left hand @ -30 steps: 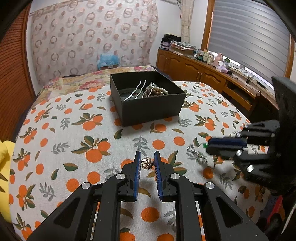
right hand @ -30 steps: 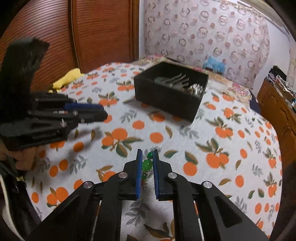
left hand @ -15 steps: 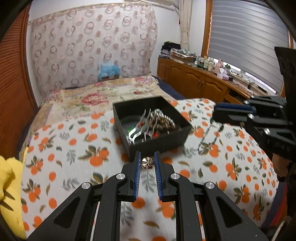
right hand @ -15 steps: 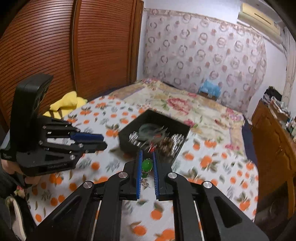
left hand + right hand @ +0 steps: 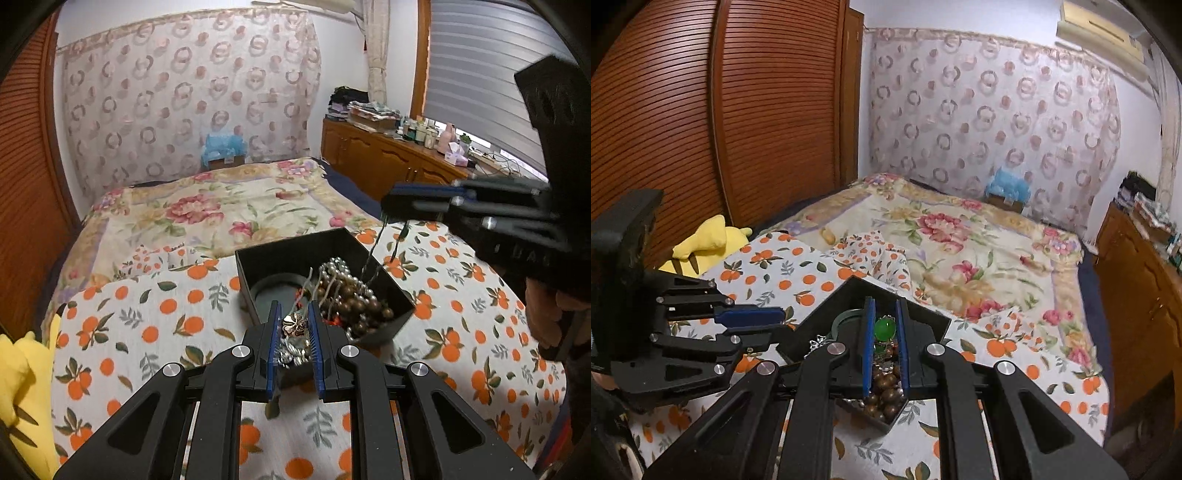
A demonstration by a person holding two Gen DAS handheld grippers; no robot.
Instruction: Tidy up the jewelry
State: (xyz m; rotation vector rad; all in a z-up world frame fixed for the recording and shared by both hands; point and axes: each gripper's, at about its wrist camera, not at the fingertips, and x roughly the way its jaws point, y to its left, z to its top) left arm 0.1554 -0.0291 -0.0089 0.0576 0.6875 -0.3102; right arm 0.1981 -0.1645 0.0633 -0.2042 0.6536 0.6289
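- Hovering over open black square box (image 5: 391,295) on bed: left gripper (image 5: 293,334) jaws pinching bronze flower-shaped ornament (image 5: 294,325), ready for drop-in.
- Right gripper (image 5: 885,334) jaws clamped on green oval stone pendant (image 5: 885,328); its chain dangles boxward.

Jewelry box (image 5: 397,301) sits on the orange-print cloth (image 5: 155,325), floral blanket (image 5: 229,206) behind it. Left gripper (image 5: 294,326) above the box's near edge, flower brooch (image 5: 293,325) between its fingers. Right gripper (image 5: 885,328) over the box from the right, pendant (image 5: 885,329) clamped, chain (image 5: 373,258) hanging into the box. Bead strands (image 5: 351,295) inside. Plush toy (image 5: 709,240) left of cloth.

Black box (image 5: 373,334), green stone pendant (image 5: 885,328), orange-fruit-patterned white cloth (image 5: 155,325).
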